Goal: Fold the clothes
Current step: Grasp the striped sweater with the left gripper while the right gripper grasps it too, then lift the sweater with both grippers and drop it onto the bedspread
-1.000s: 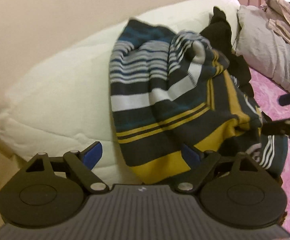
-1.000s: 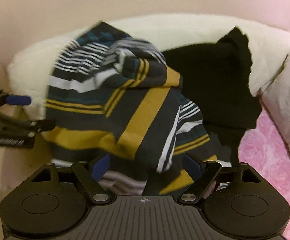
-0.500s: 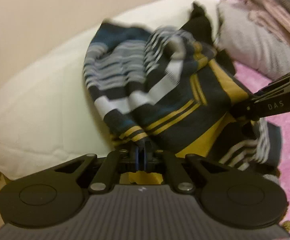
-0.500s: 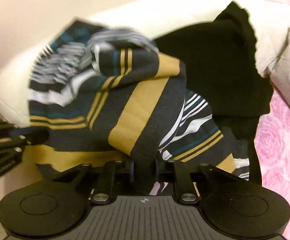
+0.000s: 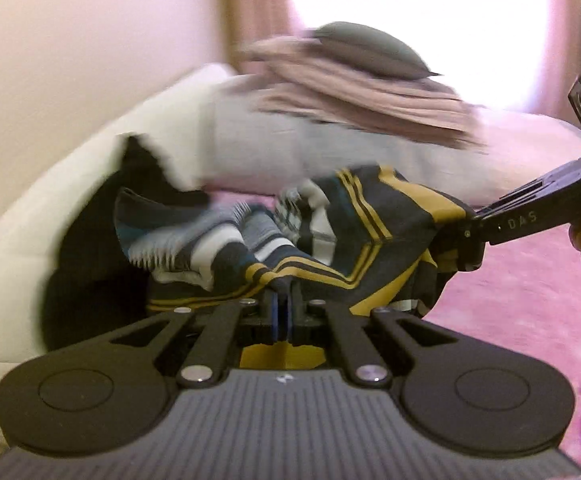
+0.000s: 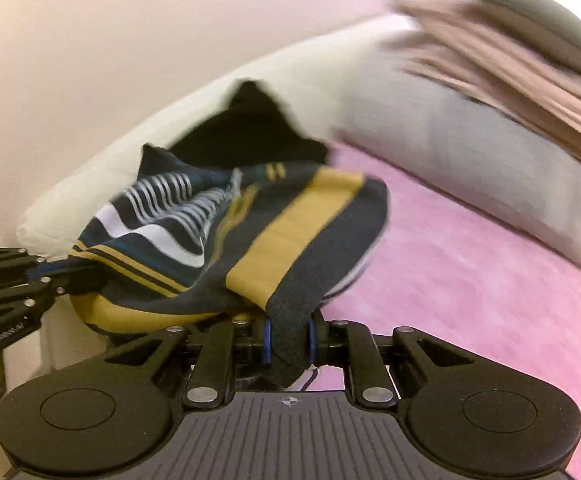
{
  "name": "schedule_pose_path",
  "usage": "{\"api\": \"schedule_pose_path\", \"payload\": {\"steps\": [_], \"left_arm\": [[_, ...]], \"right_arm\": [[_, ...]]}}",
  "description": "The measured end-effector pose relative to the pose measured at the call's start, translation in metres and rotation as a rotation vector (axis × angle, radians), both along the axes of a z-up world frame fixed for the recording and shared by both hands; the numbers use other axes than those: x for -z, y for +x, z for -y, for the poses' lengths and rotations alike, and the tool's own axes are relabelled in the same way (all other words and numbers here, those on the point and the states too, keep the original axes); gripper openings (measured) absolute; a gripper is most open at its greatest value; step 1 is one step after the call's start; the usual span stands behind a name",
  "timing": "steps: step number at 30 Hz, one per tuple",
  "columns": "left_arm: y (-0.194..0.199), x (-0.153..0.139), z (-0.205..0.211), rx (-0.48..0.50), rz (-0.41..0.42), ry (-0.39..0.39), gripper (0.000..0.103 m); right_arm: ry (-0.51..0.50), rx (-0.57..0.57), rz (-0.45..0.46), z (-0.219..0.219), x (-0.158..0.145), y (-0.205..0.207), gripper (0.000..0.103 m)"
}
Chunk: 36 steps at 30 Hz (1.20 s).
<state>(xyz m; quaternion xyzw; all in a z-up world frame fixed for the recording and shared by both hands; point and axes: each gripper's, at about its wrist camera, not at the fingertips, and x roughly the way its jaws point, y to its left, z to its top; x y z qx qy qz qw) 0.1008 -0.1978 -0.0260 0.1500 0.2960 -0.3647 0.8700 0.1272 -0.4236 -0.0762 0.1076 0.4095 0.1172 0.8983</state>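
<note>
A striped garment in dark grey, mustard, white and teal hangs bunched between my two grippers, above the pink bedspread. My left gripper is shut on a mustard-striped edge of it. My right gripper is shut on a thick dark fold of the same garment. The right gripper also shows at the right of the left wrist view, and the left gripper at the left of the right wrist view. A black garment lies behind on the white duvet.
A rolled white duvet runs along the wall. A grey pillow with folded beige cloth on top lies at the bed's head. A bright window and curtain are behind it.
Both grippers, open a second ago, closed on the striped garment and have pulled it off the duvet toward the pink bedspread. Both views swung right toward the pillows.
</note>
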Motion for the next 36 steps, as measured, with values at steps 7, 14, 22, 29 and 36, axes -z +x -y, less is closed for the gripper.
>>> {"api": "schedule_pose_path", "payload": {"steps": [7,14,22,29,36], "left_arm": [[-0.129,0.006,0.159,0.331,-0.161,-0.042,0.001],[-0.222,0.005,0.263,0.695,-0.244,-0.046,0.001],[-0.296,-0.019,0.337,1.004,-0.202,-0.093,0.001],[-0.316,-0.106,0.378,1.142,-0.189,-0.347,0.001],[-0.235,-0.112,0.336,1.047,-0.279,-0.432,0.002]], "right_arm": [[-0.021,0.316,-0.056,0.164,0.006,-0.172,0.014],[-0.099,0.693,-0.077,0.250,-0.017,-0.325,0.014],[-0.126,0.982,-0.043,0.282,-0.060,-0.425,0.014],[-0.474,1.099,0.123,0.284,-0.185,-0.484,0.014],[-0.823,0.894,0.303,0.173,-0.276,-0.432,0.014]]}}
